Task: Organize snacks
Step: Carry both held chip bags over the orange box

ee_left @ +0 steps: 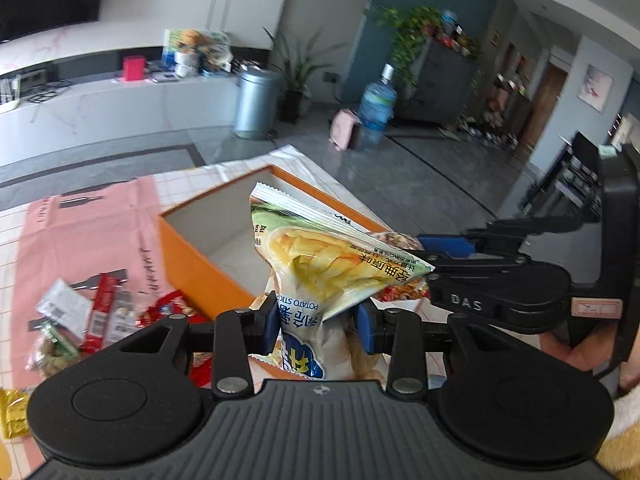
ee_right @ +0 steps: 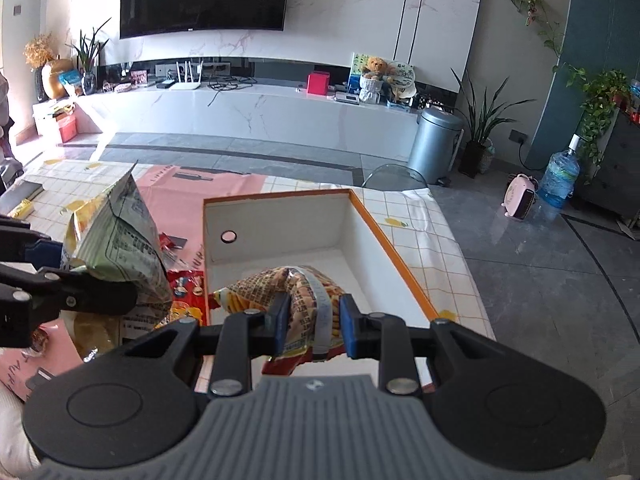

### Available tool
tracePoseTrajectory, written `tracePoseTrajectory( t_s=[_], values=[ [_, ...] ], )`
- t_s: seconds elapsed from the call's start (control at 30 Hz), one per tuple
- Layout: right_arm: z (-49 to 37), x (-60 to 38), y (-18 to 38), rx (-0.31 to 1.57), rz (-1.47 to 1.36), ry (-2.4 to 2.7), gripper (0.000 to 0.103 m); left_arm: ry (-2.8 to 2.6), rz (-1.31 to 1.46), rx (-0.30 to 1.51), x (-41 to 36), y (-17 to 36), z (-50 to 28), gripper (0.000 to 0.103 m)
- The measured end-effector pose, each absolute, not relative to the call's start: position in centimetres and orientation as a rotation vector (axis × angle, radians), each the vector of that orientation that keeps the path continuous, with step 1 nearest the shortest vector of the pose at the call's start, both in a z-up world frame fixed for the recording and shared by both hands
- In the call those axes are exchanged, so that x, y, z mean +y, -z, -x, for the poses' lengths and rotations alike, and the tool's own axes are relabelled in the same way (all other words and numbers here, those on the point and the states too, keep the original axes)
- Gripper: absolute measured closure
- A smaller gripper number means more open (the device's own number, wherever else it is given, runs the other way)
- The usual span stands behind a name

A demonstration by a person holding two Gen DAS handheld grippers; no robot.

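Note:
My left gripper (ee_left: 318,326) is shut on a green and white potato stick bag (ee_left: 320,264) and holds it up beside the orange box (ee_left: 188,256). The bag also shows in the right wrist view (ee_right: 120,248), left of the box. My right gripper (ee_right: 314,322) is shut on a red and yellow snack bag (ee_right: 296,292) over the near end of the orange box (ee_right: 400,264), whose white inside is otherwise bare. The right gripper shows in the left wrist view (ee_left: 432,264), right of the green bag.
Several loose snack packets (ee_left: 96,316) lie on a pink bag (ee_left: 84,232) on the checked tablecloth left of the box. A gold packet (ee_left: 12,412) lies at the near left. The table edge (ee_right: 460,240) drops to the floor right of the box.

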State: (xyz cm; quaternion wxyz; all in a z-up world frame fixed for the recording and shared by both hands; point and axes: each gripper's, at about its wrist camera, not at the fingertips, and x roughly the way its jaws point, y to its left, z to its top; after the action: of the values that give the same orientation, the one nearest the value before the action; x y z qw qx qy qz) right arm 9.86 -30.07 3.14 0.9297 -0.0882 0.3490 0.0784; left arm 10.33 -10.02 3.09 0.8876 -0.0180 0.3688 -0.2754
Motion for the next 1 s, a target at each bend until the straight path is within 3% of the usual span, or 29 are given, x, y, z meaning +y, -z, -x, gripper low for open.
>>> tracePoseTrajectory(
  t_s=[0.43, 1.0],
  values=[
    [-15.2, -32.1, 0.0, 0.864, 0.408, -0.278, 0.080, 0.715, -0.126, 0.926, -15.6, -0.4, -14.7, 0.061],
    [-19.0, -32.3, 5.4, 1.032, 0.500, -0.365, 0.080, 0.726, -0.280, 1.147, -19.0, 4.3, -18.9, 0.061]
  ],
)
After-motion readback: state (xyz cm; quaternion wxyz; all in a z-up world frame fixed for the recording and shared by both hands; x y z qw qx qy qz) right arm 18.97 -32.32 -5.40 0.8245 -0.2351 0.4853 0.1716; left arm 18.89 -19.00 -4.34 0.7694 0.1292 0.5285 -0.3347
